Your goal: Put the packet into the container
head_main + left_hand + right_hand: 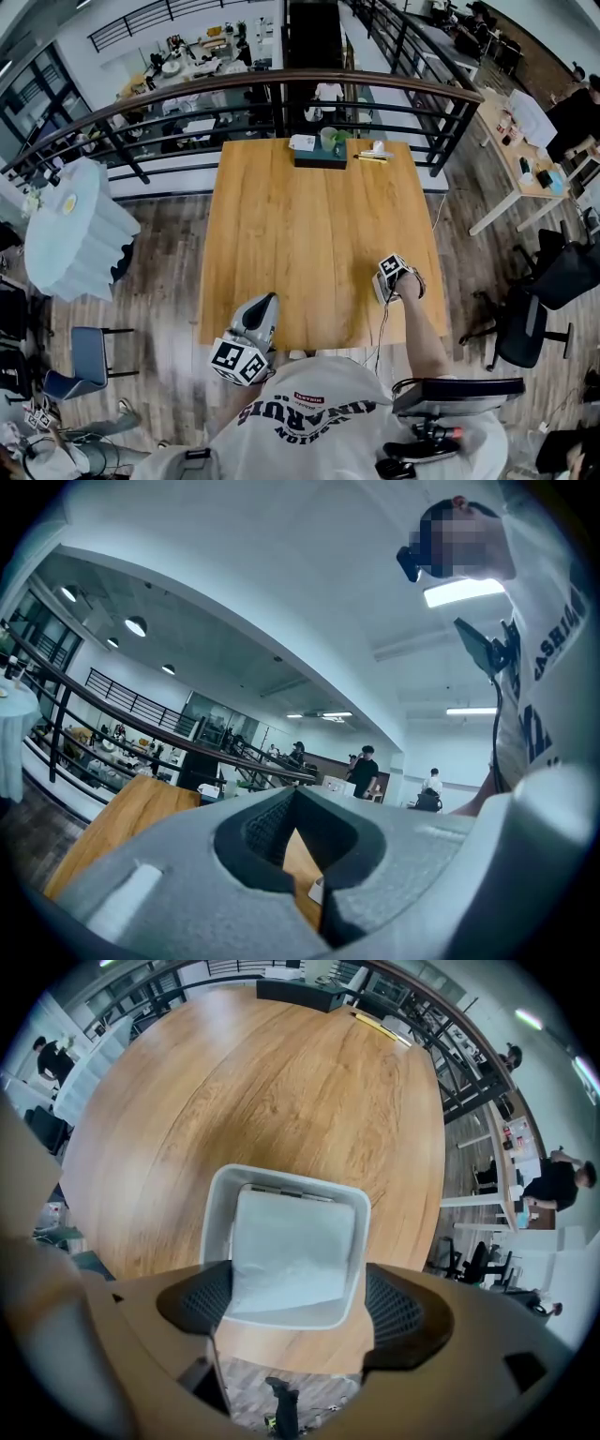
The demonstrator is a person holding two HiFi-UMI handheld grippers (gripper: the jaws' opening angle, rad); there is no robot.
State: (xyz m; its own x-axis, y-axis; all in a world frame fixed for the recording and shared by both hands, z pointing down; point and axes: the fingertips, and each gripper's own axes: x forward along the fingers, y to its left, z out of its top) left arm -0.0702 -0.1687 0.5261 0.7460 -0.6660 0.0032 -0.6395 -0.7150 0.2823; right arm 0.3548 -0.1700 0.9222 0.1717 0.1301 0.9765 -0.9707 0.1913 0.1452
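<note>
The right tool (300, 1314) points almost straight down with its jaws spread wide and nothing pressed between the pads. Directly beneath it, the white packet (292, 1251) lies inside the pale container (281, 1177), which sits on the worktop (281, 1072) near its close edge. The task looks all but done; what remains is a clean retreat. Lift straight up with the jaws kept wide, so neither pad snags the packet's edge or nudges the container wall. The left tool (302, 853) is held level off to the side, jaws together and empty, well apart from the container.
</note>
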